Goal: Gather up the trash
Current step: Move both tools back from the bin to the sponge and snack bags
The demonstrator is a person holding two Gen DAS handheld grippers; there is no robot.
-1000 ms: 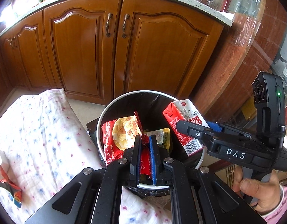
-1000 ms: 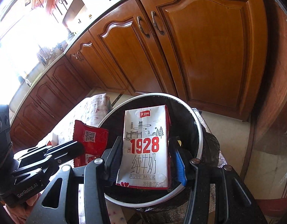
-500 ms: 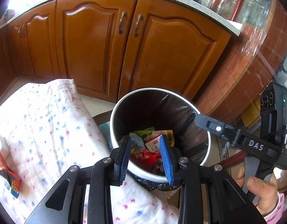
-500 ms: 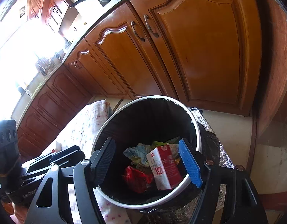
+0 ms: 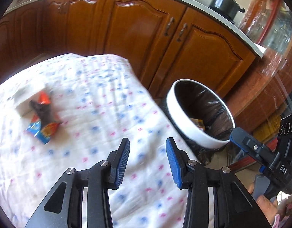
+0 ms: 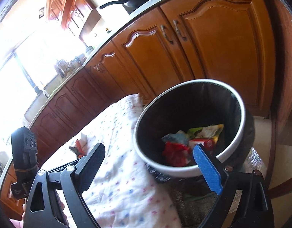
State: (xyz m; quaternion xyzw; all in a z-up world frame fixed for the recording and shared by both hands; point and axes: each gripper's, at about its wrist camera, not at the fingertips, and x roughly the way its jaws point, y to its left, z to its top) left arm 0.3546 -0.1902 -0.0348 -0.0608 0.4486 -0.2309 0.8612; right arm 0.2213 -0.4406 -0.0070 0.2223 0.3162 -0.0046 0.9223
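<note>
Daylit, blown-out window [image 6: 22, 60] glare, motion-blurred cloth [image 5: 100, 102], dark fisheye corners

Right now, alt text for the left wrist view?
The open left hand-held gripper hovers empty over a dotted white cloth, where a crumpled wrapper lies to the left. To the right sits a white-rimmed bin by wooden cabinets, with the right hand-held gripper beside it.

At your eleven o'clock, glossy varnished wood cabinets [image 5: 138, 38]. Below you, soft matt quilted cloth [image 5: 100, 125] with a crinkled shiny wrapper [image 5: 42, 121]. At two o'clock, the bin [image 5: 193, 131] has a smooth rim and glossy black plastic liner.
</note>
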